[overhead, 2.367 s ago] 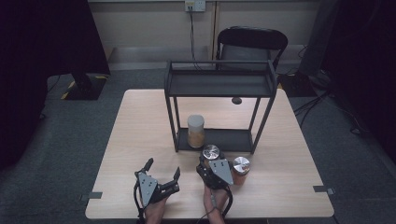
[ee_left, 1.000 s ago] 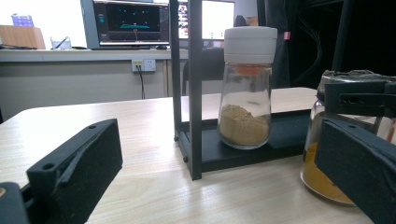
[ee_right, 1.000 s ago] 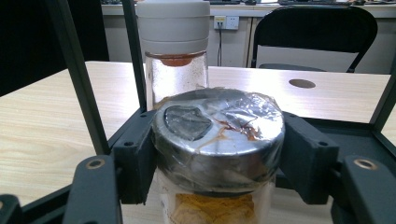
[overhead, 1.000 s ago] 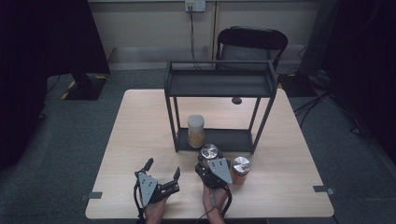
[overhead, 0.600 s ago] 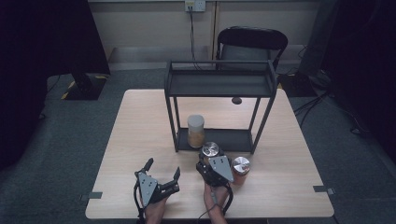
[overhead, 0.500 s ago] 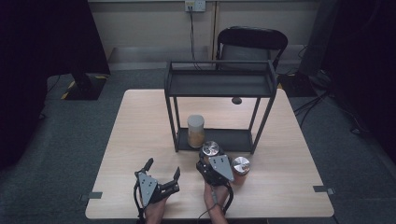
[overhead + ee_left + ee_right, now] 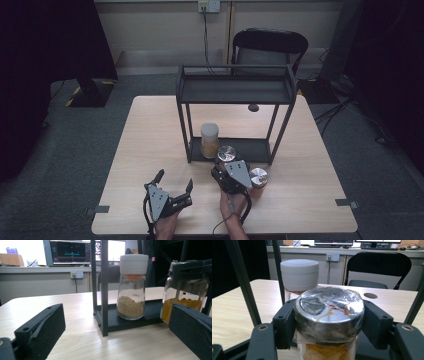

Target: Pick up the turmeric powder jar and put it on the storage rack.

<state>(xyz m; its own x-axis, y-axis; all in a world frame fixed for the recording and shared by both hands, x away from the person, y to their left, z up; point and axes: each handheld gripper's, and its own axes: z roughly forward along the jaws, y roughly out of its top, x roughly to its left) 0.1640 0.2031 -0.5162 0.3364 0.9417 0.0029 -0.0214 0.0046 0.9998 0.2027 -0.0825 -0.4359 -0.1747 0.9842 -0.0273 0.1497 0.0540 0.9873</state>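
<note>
My right gripper (image 7: 227, 161) is shut on a glass jar of orange powder (image 7: 329, 307) with a foil-wrapped silver lid (image 7: 226, 153). The jaws clamp it just under the lid, right in front of the black rack's lower shelf (image 7: 250, 148). On that shelf stands a white-lidded jar of tan powder (image 7: 210, 140), also seen close behind the held jar (image 7: 299, 275). A second silver-lidded jar (image 7: 258, 177) stands on the table to the right of my right gripper. My left gripper (image 7: 174, 180) rests near the front edge, open with nothing between its jaws, facing the white-lidded jar (image 7: 131, 287) and the held jar (image 7: 183, 302).
The two-level black rack (image 7: 235, 90) stands mid-table with thin upright posts (image 7: 103, 287). A dark round hole (image 7: 253, 107) marks the wooden table (image 7: 150, 135) behind it. A black folding chair (image 7: 270, 45) stands beyond the far edge.
</note>
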